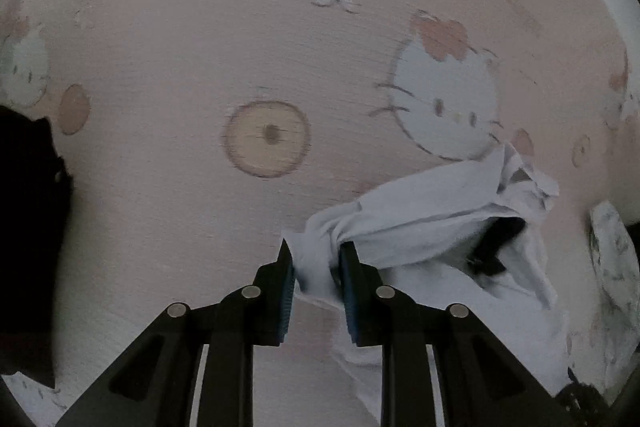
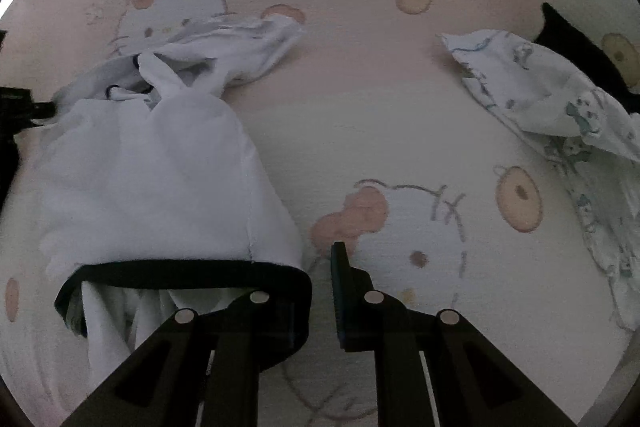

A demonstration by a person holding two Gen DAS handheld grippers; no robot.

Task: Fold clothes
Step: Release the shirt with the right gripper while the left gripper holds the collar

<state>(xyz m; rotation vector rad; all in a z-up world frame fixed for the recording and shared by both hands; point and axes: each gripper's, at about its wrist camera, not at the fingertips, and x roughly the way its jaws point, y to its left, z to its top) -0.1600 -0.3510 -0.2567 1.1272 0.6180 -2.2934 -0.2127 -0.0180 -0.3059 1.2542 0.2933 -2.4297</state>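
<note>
Left hand-held gripper (image 1: pixel 316 261): jaws nearly closed, clenched on a bunched fold of the white garment (image 1: pixel 432 211); cloth sits pinched between the blue pads, rest trails off to the right over the pink cartoon-cat sheet (image 1: pixel 180 47). Dark cloth (image 1: pixel 28 227) at far left edge, apart from it.

Right hand-held gripper (image 2: pixel 320 287): jaws narrow, grasping the garment's black-trimmed hem (image 2: pixel 192 273); the hem wraps over the left finger and hides it, right finger (image 2: pixel 340 279) bare. Garment body spreads up and left on the sheet. Printed pale cloth (image 2: pixel 560 107) lies well apart at right, black item (image 2: pixel 580 43) behind it.
</note>
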